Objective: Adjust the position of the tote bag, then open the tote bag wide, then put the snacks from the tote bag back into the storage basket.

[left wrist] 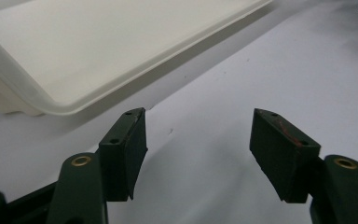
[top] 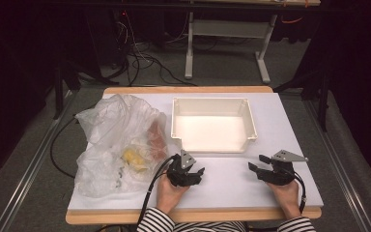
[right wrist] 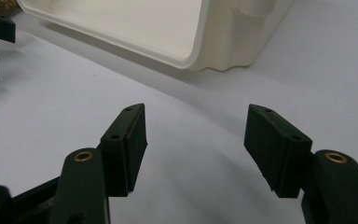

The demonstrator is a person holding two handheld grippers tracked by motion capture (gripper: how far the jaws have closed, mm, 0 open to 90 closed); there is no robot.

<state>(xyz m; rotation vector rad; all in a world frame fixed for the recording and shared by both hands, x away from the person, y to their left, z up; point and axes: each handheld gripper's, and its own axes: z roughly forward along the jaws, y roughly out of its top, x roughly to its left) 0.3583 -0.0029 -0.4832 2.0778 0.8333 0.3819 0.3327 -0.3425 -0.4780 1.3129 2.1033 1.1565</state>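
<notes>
A white plastic bin (top: 214,107) stands empty at the back middle of the white table top (top: 222,183). Left of it lies a crumpled clear plastic bag (top: 118,145) holding yellow and reddish-brown items. My left gripper (top: 201,172) rests low near the front, right of the bag and just in front of the bin's near left corner, its jaws open on nothing. My right gripper (top: 255,163) sits at the front right, jaws open and empty, pointing left. The bin's rim (left wrist: 93,100) lies beyond the left gripper (left wrist: 198,156); its corner (right wrist: 214,51) lies ahead of the right gripper (right wrist: 196,149).
Wooden edges border the table (top: 188,90). Cables (top: 140,63) and a white frame leg (top: 189,48) stand on the floor beyond it. A black cable (top: 152,183) trails from the left gripper toward the front edge. White surface lies between the two grippers.
</notes>
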